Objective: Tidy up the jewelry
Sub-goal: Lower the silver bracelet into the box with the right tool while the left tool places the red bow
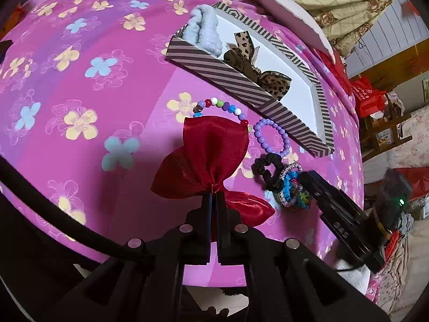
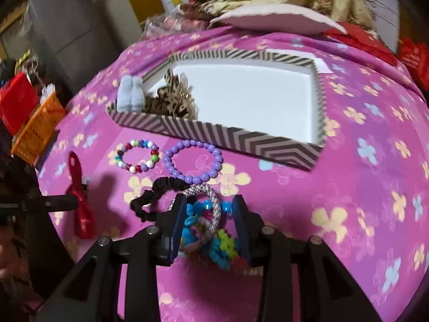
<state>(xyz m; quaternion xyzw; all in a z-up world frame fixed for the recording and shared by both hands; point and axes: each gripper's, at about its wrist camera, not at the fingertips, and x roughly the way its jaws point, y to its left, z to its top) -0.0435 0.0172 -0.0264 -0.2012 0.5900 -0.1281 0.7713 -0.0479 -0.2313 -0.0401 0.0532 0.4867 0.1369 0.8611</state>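
Two pieces lie in the box (image 2: 320,99); left jaws clamp the bow (image 1: 211,161), right jaws stand apart around the trinkets (image 2: 211,230), bracelets (image 2: 193,161) remain.

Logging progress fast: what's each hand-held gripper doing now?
Left hand-held gripper: shut on shiny red fabric bow.
Right hand-held gripper: open around colourful hair ties.

Bright, even light w/ soft shadows; heavy fisheye warp, dark corners; right wrist view motion-blurred, esp. at edges

Pink cloth (image 1: 80,86) with yellow and blue flowers; box (image 2: 241,139) in brown-and-grey chevron stripes, white inside; red satin bow (image 1: 211,158); lilac bead bracelet (image 2: 193,161); multicoloured bead bracelet (image 2: 138,155); black scrunchie (image 2: 158,196).
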